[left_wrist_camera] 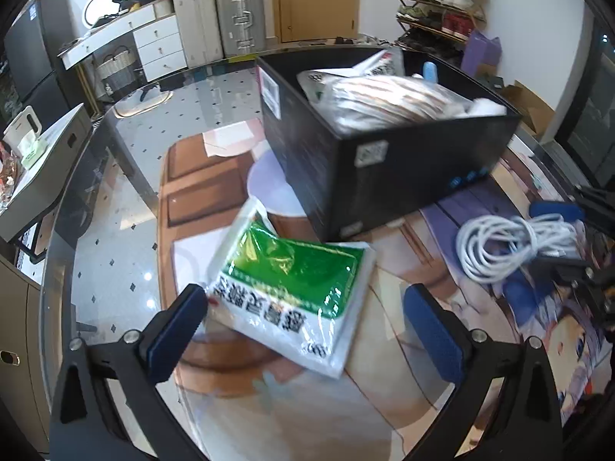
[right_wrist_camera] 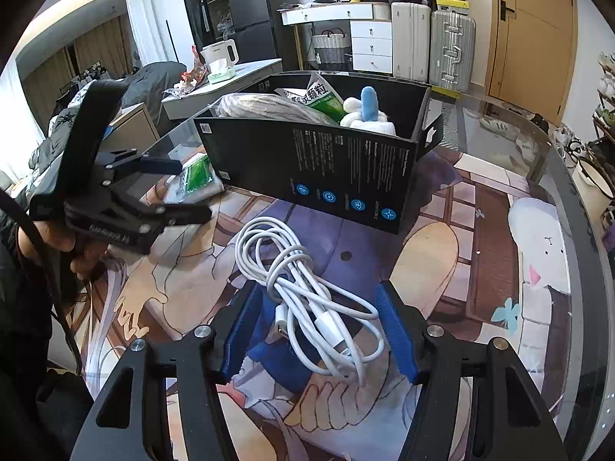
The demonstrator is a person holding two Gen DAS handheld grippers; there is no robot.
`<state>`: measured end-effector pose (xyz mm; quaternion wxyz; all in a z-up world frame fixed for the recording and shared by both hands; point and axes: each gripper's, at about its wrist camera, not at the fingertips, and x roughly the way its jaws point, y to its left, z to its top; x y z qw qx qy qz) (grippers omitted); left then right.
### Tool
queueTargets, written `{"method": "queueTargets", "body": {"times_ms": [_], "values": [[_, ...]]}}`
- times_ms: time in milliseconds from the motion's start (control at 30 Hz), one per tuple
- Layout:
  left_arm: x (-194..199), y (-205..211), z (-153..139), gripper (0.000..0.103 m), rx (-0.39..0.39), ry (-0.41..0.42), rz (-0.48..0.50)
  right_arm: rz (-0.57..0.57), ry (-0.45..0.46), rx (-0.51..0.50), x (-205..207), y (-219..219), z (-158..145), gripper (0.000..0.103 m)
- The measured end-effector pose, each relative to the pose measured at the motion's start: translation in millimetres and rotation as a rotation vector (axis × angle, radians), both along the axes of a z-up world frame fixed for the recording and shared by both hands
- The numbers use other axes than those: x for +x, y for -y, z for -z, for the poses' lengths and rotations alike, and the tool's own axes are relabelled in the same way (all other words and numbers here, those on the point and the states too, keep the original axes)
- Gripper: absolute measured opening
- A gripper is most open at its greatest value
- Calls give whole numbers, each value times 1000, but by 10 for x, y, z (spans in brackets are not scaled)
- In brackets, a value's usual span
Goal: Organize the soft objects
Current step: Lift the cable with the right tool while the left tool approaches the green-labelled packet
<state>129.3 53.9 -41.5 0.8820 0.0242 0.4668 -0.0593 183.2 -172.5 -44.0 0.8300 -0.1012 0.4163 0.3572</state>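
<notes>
A green and white plastic packet (left_wrist_camera: 292, 292) lies flat on the table mat in front of a black box (left_wrist_camera: 384, 161). My left gripper (left_wrist_camera: 305, 330) is open wide around the packet, its left pad (left_wrist_camera: 177, 326) at the packet's corner and the right pad clear of it. In the right wrist view the same gripper (right_wrist_camera: 192, 190) straddles the packet (right_wrist_camera: 196, 180). A coiled white cable (right_wrist_camera: 307, 296) lies on the mat between the fingers of my right gripper (right_wrist_camera: 319, 330), which is open, with no pad visibly pressing the cable. The box (right_wrist_camera: 319, 176) holds a blue and white plush (right_wrist_camera: 369, 111), another green packet (right_wrist_camera: 323, 100) and a wrapped grey bundle (right_wrist_camera: 269, 109).
The glass table carries a printed cartoon mat (right_wrist_camera: 480, 230) and its curved edge (right_wrist_camera: 576, 199) runs along the right. A hand (right_wrist_camera: 77, 246) holds the left gripper. The cable (left_wrist_camera: 511, 246) lies right of the packet. Suitcases (left_wrist_camera: 219, 19) and a shoe rack (left_wrist_camera: 442, 4) stand beyond the table.
</notes>
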Motion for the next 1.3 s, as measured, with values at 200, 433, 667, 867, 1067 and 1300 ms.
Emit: {"method": "queueTargets", "body": {"times_ms": [200, 433, 667, 867, 1067, 1300], "values": [[10, -83, -35, 103, 13, 13, -19, 0, -4, 1, 15, -4, 12, 64], [148, -196, 2, 103, 10, -1, -19, 0, -10, -3, 24, -11, 30, 64], [169, -147, -2, 103, -1, 0, 25, -13, -16, -8, 38, -39, 39, 64], [69, -62, -26, 94, -6, 16, 61, -29, -26, -7, 88, -88, 64, 64], [-26, -51, -47, 83, -9, 32, 61, -63, -16, -15, 58, -171, 69, 64], [-129, -73, -68, 81, -32, 34, 58, -110, 2, -39, 0, -290, 65, 64]]}}
